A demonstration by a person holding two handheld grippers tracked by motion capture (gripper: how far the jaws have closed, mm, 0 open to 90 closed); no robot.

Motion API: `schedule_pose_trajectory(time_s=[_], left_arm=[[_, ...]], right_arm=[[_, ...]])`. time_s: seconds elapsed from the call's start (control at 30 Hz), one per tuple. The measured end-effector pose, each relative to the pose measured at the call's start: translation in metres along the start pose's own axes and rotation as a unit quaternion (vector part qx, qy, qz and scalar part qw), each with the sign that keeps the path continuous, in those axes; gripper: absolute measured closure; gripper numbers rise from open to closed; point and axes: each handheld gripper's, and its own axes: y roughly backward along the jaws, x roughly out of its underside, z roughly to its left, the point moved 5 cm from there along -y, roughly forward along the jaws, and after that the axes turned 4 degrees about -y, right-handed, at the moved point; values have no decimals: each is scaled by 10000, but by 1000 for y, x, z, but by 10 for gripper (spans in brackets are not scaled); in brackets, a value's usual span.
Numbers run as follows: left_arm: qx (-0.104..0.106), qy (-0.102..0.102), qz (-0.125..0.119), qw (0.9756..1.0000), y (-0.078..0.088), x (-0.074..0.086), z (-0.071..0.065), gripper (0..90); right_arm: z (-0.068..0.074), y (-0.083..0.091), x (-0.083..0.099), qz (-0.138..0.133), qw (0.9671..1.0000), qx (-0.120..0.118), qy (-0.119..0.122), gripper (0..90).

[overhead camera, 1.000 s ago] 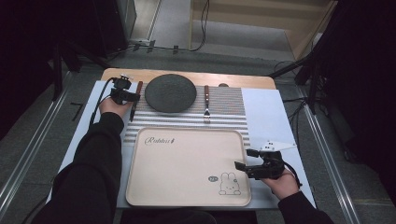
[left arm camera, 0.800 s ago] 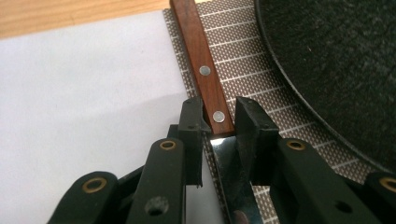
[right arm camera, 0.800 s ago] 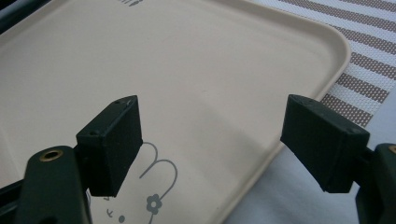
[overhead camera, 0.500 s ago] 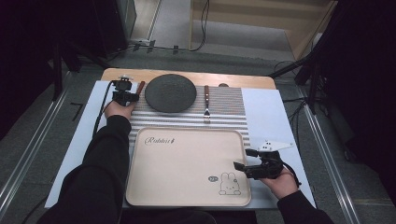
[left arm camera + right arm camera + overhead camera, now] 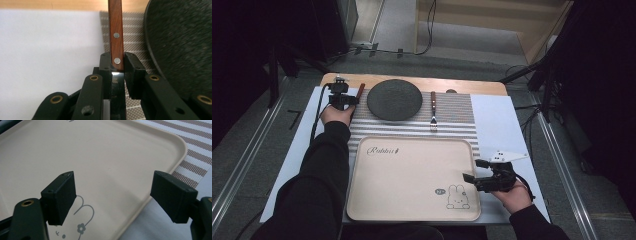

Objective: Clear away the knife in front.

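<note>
The left gripper (image 5: 117, 67) clamps a wooden-handled knife (image 5: 116, 32) beside the dark plate (image 5: 394, 99). The right gripper (image 5: 112, 200) hangs with its jaws wide apart over the beige rabbit tray (image 5: 412, 170).

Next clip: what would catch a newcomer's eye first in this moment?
Probably the big beige tray with its rabbit drawing, lying on the near half of the striped placemat, with the right gripper open over its right edge. Behind it sits a dark round plate, a fork to its right. At the plate's left, the left gripper has its jaws around a wooden-handled knife.
</note>
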Motion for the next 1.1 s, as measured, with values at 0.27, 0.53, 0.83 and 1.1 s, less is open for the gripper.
schedule_pose_trajectory(time_s=[0.27,0.53,0.83,1.1], left_arm=[[478,-138,-157,9986,28,-13,-8,774],[928,-669,-151,9933,46,-13,-28,774],[1414,-1002,-6,9849,58,-7,-51,774],[1768,-1230,120,9764,66,7,-65,774]], right_arm=[[0,0,-1,-29,10000,4,-28,184],[0,0,-1,-35,10000,3,-24,183],[0,0,-1,-26,10000,11,-37,183],[-1,1,-1,-45,10000,30,-62,183]])
